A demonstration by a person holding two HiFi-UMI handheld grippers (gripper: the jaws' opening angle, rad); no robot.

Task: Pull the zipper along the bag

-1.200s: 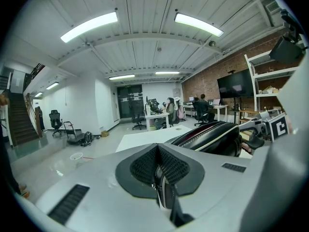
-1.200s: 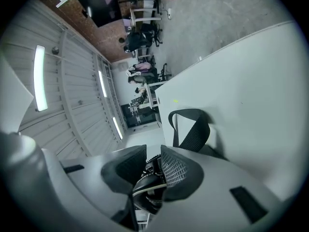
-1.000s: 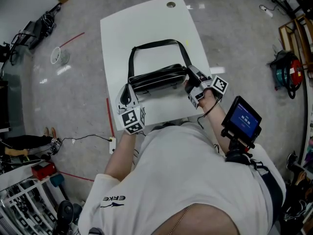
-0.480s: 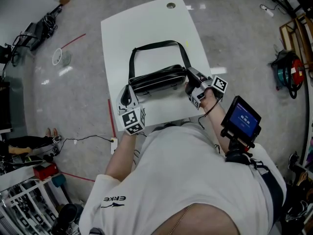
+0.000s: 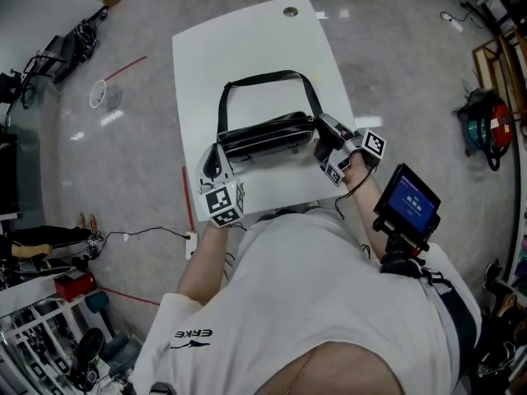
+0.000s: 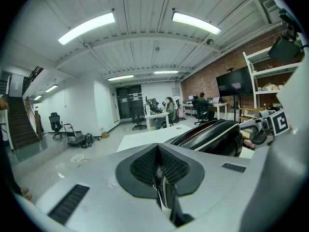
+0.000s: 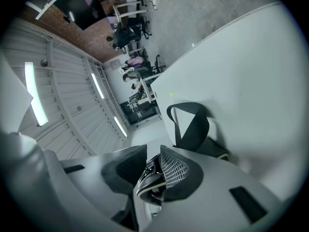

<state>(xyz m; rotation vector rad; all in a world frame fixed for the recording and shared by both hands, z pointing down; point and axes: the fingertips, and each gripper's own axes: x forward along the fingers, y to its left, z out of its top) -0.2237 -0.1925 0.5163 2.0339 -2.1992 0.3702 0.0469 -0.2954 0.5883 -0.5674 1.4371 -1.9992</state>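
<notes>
A glossy black bag point(image 5: 268, 134) with a black strap point(image 5: 263, 79) lies across the white table point(image 5: 239, 48). My left gripper point(image 5: 212, 163) is at the bag's left end. In the left gripper view the left gripper point(image 6: 159, 175) is shut on a thin black tab, with the bag point(image 6: 212, 137) stretching away to the right. My right gripper point(image 5: 324, 142) is at the bag's right end. In the right gripper view the right gripper point(image 7: 152, 170) is shut on a glossy black edge of the bag point(image 7: 147, 180) with zipper teeth. The strap point(image 7: 193, 124) loops beyond it.
The person's body stands against the table's near edge. A small screen point(image 5: 408, 200) is mounted by the right forearm. A round hole point(image 5: 290, 11) sits near the table's far edge. A cable point(image 5: 148, 233) and clutter lie on the floor at the left, and a red and teal machine point(image 5: 486, 126) stands at the right.
Both grippers and the bag keep their places; only the head view shifts slightly.
</notes>
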